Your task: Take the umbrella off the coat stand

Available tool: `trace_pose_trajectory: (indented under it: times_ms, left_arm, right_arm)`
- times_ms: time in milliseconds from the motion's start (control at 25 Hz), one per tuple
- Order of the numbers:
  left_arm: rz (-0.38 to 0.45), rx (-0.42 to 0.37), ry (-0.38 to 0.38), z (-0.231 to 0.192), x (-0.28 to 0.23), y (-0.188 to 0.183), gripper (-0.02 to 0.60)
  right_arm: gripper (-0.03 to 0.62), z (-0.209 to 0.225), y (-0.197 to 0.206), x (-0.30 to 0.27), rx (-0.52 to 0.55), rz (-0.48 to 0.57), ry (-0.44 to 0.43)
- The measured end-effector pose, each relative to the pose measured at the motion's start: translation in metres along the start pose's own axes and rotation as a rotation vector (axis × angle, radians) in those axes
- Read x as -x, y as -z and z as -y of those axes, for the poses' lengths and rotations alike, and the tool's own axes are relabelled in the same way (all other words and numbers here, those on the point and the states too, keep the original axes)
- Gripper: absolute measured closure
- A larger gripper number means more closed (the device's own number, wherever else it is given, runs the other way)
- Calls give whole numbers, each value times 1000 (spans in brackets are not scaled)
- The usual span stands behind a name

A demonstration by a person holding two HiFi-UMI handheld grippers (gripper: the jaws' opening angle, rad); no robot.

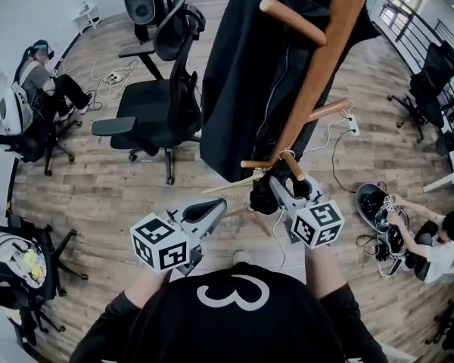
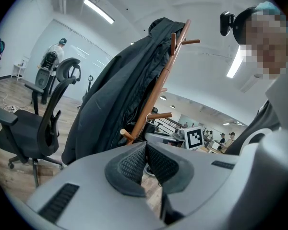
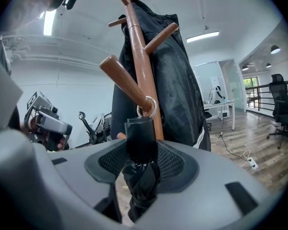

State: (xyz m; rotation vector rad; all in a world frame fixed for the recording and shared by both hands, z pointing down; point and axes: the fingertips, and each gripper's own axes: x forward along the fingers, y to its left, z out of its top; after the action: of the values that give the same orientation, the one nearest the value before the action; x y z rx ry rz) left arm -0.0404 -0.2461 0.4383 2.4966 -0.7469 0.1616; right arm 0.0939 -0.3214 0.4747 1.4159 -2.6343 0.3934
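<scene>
**Umbrella** (image 3: 140, 143): black, folded, upright. In the right gripper view it sits low centre, handle up and canopy hanging below. A metal ring (image 3: 149, 107) at its top is looped over a low peg (image 3: 122, 80) of the stand, so it is not yet off. In the head view it is a dark shape just right of centre.

**Stand** (image 3: 143, 66): brown wood with angled pegs. It runs from the top right of the head view down to centre.

**Coat** (image 1: 250, 74): black, draped over the stand at top centre of the head view.

**Right gripper** (image 3: 141, 153): clasps the umbrella handle, a ribbed pad against each side with no gap showing. In the head view it is right of centre, at the stand's lower pegs.

**Left gripper** (image 2: 145, 152): pads pressed together, nothing between them. It is at lower centre left in the head view, apart from the stand.

**Chair** (image 1: 155, 104): black, wheeled, upper left of the head view, beside the coat.

**Floor** (image 1: 98, 195): wood planks.

**People**: one seated at far upper left (image 1: 49, 85), one at lower right (image 1: 439, 248).
</scene>
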Motion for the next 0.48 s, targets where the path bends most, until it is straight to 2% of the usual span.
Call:
trace_pose_trajectory:
  times_ms: [480]
  left_arm:
    - [-2,12,-2,0,4,3,565]
  right_arm:
    - [396,-1,-7,5,-11,11,30]
